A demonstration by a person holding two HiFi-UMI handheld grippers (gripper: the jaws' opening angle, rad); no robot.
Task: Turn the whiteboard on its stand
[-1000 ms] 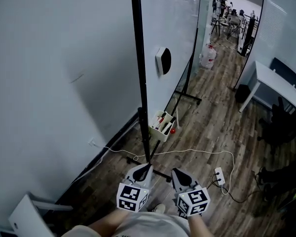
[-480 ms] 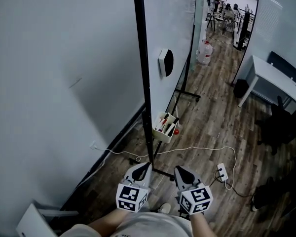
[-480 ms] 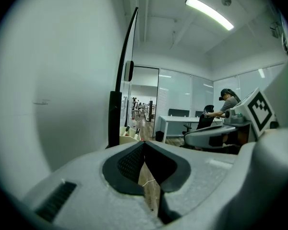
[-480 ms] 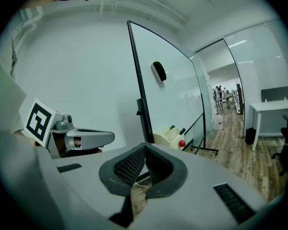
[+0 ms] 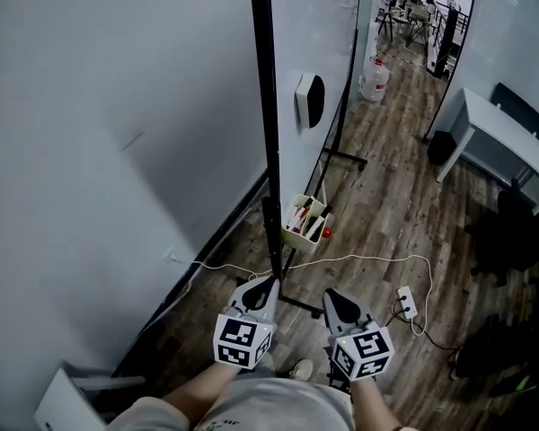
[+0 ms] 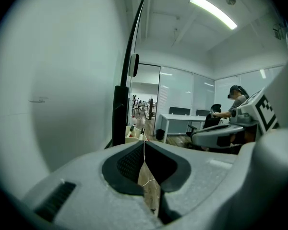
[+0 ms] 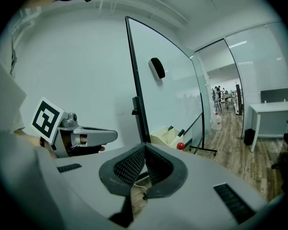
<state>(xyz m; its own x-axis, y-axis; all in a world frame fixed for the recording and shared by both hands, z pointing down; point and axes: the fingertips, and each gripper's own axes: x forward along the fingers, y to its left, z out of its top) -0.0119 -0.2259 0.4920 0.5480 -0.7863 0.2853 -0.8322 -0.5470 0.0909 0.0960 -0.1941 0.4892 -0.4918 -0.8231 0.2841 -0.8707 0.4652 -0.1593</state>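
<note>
well, both my left tongs and right tongs are closed and empty; the tall white black-framed whiteboard stands edge-on just ahead of them. i'd open wide, clamp its near frame squarely, then swing slowly.

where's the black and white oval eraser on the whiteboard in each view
Head view: black and white oval eraser upper centre, just right of the black whiteboard frame post.
Left gripper view: eraser above centre-left, right of the post.
Right gripper view: eraser upper centre, right of the post.
Shared landmark: the post.
</note>
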